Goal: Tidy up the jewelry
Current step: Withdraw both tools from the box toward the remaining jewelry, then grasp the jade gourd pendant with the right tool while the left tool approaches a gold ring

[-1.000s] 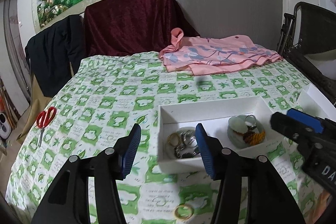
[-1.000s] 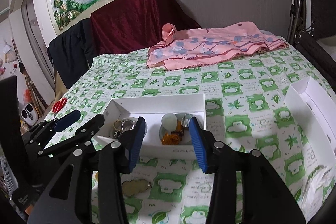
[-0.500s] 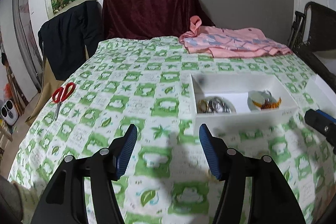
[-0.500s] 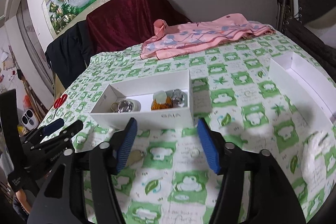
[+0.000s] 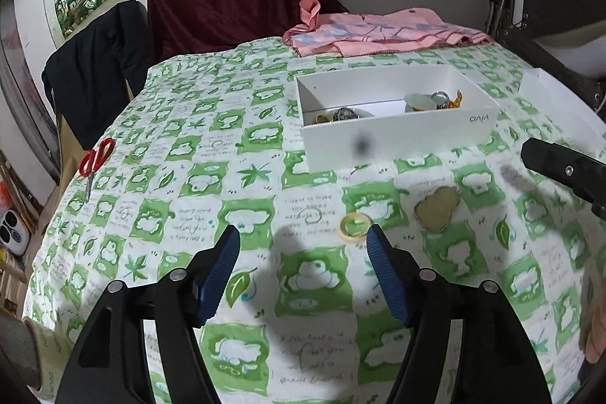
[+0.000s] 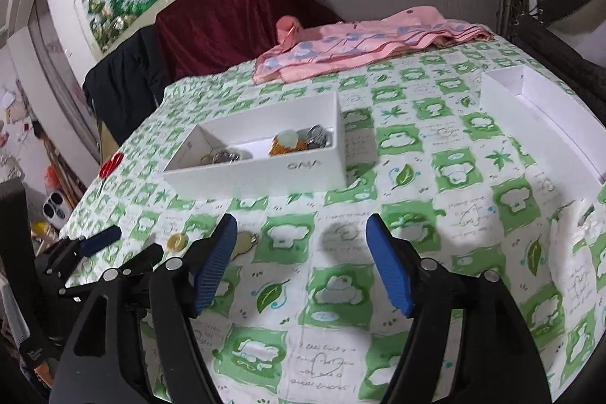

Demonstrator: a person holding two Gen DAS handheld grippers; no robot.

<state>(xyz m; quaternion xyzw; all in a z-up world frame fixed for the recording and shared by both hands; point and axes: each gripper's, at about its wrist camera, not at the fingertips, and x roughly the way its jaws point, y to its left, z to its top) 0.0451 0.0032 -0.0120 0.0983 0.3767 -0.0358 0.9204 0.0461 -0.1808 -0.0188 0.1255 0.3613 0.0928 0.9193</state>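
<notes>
The left gripper (image 5: 303, 241) is hovering with its blue-padded jaws spread wide and gripping nothing; the right gripper (image 6: 301, 233) is hovering likewise. Both are pointing forward, side by side.

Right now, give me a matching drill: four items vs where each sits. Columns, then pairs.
Items:
1. red scissors
2. pale ring
3. pink cloth
4. orange tassel piece

Places:
A. inside the white box
B. far end of the table, beyond the box
C. near the table's left edge
D. on the tablecloth, just ahead of the left hand-held gripper

Pairs: 1-C, 2-D, 3-B, 4-A
</notes>
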